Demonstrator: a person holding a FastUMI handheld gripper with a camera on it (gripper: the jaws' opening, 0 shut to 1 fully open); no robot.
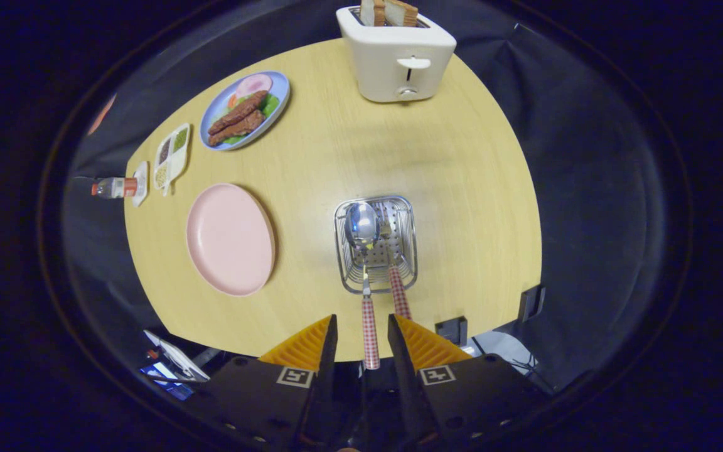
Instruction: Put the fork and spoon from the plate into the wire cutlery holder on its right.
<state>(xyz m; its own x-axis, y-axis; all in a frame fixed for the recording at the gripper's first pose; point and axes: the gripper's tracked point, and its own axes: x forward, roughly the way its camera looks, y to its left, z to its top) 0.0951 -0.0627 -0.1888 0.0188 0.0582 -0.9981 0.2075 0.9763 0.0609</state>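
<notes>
The wire cutlery holder [344,276] stands on the wooden table just ahead of my fingers. A spoon [361,223] leans in it, bowl up inside the basket, and its checked handle [370,336] runs back between my fingers. The fork [398,295] leans in the holder beside it, on the right, also with a checked handle. My gripper [362,318] is open: both fingers stand clear of the spoon handle, with a gap on each side. The pink plate [230,238] lies bare to the left of the holder.
A white toaster [397,56] with bread slices stands at the table's far side. A blue plate of food [245,110], a small divided dish [171,154] and a lying bottle [113,187] sit far left. Black brackets [451,329] are on the near table edge.
</notes>
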